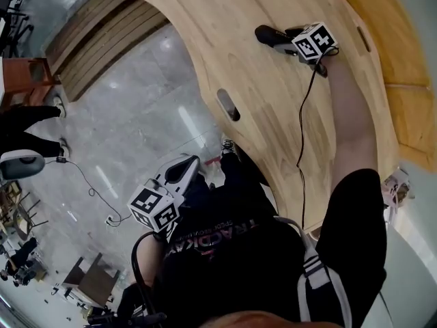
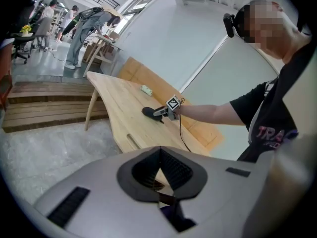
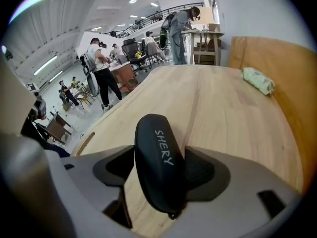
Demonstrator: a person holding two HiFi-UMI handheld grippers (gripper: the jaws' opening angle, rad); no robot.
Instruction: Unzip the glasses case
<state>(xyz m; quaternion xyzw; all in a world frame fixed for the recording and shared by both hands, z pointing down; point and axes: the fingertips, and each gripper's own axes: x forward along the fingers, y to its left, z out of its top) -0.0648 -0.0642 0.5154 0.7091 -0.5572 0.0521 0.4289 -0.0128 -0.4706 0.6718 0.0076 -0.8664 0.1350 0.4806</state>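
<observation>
Grey polished floor (image 1: 136, 115), wooden steps (image 1: 102, 36) and white walls (image 2: 168, 43) surround a curved wooden table (image 1: 273, 108).

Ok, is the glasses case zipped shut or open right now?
Shut: the glasses case lies closed on the wooden table, its two halves together with no gap showing along the seam.

In the head view the table (image 1: 273, 115) fills the upper right, with the floor (image 1: 136, 101) to its left. The case (image 1: 268, 35) lies on the table near the top, between the jaws of the right gripper (image 1: 281, 43). The left gripper (image 1: 188, 166) hangs off the table, left of centre. In the right gripper view a pouch (image 3: 257, 80) lies on the table at upper right.
</observation>
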